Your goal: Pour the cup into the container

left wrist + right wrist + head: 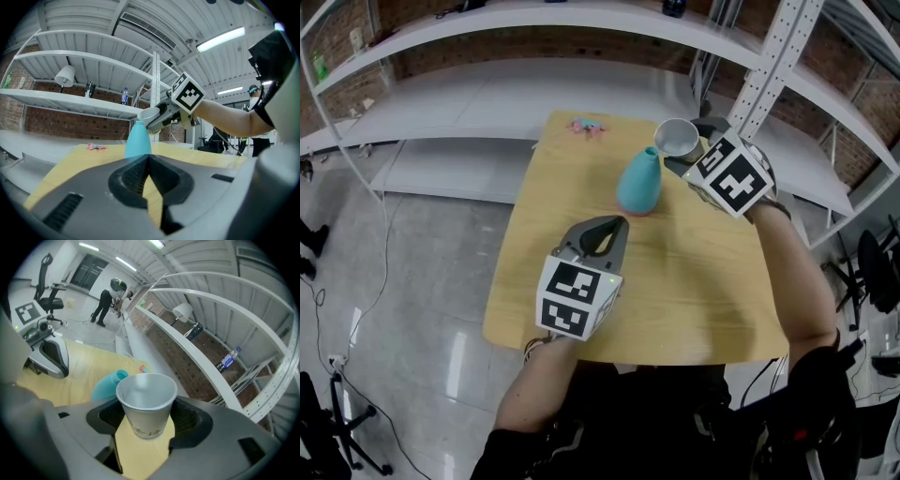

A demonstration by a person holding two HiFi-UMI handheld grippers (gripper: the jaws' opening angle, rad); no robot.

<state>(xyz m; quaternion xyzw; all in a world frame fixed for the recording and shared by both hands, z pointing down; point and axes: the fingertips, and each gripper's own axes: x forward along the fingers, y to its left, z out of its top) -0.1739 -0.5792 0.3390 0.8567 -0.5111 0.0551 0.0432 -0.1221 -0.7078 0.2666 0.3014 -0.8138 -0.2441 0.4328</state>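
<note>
A teal narrow-necked vase (639,183) stands upright at the far middle of the wooden table (694,281). My right gripper (684,152) is shut on a white paper cup (678,138), held tilted just right of the vase's mouth and slightly above it. In the right gripper view the cup (146,404) sits between the jaws with the vase (107,384) below and to its left. My left gripper (614,227) hovers over the table on the near side of the vase, its jaws shut on nothing. In the left gripper view the vase (138,139) and the cup (150,114) lie straight ahead.
A small pink object (587,126) lies at the table's far edge. White metal shelving (487,94) with a perforated upright (769,66) stands behind the table. A person (103,305) and an office chair (49,287) are far off on the floor.
</note>
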